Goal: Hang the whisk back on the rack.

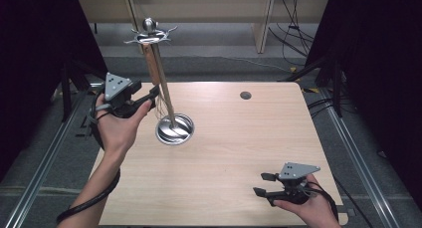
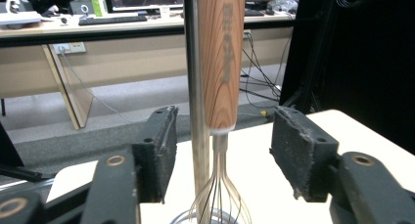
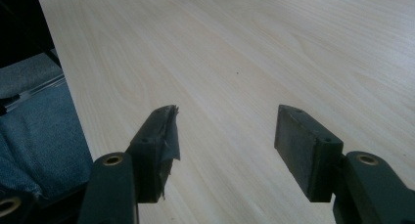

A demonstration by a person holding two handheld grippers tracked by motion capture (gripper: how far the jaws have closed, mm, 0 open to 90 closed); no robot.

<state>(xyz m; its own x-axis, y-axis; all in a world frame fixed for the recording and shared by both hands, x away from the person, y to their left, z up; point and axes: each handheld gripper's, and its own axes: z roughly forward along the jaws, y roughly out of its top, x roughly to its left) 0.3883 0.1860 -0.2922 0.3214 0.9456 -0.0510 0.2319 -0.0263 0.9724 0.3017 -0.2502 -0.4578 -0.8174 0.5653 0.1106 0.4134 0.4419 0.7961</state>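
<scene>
Between the wide-spread fingers of the left gripper [image 2: 222, 145], whisk [image 2: 222, 62] hung beside stand pole [image 2: 194, 87], right gripper [image 3: 225, 141] held wide over tabletop [image 3: 235, 53]

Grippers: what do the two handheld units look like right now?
Both are black. The left gripper and right gripper each carry a grey three-cornered plate on top and trail a black cable. The jaws end in dark, worn rectangular pads. Forearms are bare, no sleeves.
</scene>
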